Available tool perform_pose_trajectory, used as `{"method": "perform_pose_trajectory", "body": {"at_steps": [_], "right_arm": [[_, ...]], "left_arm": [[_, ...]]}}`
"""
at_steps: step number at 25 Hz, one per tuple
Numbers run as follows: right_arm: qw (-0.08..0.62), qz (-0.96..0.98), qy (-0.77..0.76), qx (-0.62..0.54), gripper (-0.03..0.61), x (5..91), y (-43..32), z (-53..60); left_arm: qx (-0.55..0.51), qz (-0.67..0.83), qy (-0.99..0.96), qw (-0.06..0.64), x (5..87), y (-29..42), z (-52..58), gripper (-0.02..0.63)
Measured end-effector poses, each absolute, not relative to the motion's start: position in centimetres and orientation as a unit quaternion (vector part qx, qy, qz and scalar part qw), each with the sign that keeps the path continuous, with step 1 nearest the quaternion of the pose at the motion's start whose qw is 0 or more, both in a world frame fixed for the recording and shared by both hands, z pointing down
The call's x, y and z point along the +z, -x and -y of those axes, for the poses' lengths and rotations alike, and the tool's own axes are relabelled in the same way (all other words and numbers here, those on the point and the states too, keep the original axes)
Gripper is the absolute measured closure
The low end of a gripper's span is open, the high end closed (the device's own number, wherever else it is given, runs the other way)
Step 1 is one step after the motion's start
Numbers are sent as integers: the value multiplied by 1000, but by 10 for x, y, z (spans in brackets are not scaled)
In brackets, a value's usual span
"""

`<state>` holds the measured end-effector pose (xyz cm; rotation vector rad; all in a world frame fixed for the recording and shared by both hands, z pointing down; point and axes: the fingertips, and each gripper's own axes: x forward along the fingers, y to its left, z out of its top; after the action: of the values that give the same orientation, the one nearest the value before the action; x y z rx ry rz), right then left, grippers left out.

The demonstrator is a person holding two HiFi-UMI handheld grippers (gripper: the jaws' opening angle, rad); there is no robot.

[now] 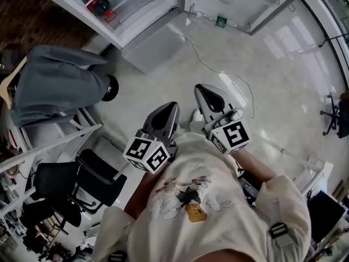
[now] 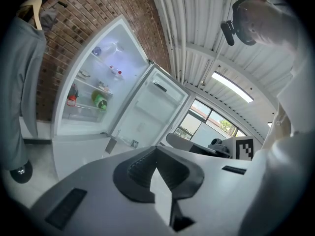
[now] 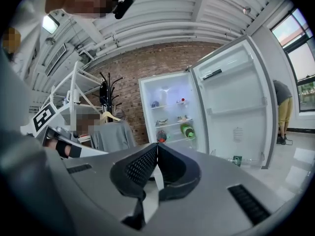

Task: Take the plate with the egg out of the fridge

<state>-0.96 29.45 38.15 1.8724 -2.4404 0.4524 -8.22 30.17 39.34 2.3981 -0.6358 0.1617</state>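
The white fridge [image 1: 143, 15] stands open at the top of the head view, a few steps ahead of me across the floor. Its lit shelves [image 3: 170, 118] carry small items: a green bottle [image 3: 187, 130], a red container [image 3: 161, 136] and pale dishes on the middle shelf. They are too small to tell which is the plate with the egg. My left gripper [image 1: 169, 107] and right gripper [image 1: 202, 88] are held side by side in front of my chest, pointing toward the fridge. Both are shut with nothing between the pads. The fridge door [image 2: 147, 112] swings wide to the right.
A grey coat on a hanger [image 1: 54, 86] hangs left of the fridge, with a white shelf rack [image 1: 52, 138] and a black chair [image 1: 82, 179] beside me. A white cable [image 1: 212, 67] trails over the pale floor. A person [image 3: 283, 109] stands far right by the window.
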Motion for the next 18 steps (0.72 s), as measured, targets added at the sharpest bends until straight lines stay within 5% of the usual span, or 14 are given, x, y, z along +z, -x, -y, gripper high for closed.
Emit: {"method": "perform_pose_trajectory", "body": {"at_steps": [18], "right_arm": [[-2, 787, -595, 163, 572, 396, -71, -319]], "left_arm": [[63, 273, -906, 318, 400, 9, -319, 606]]}}
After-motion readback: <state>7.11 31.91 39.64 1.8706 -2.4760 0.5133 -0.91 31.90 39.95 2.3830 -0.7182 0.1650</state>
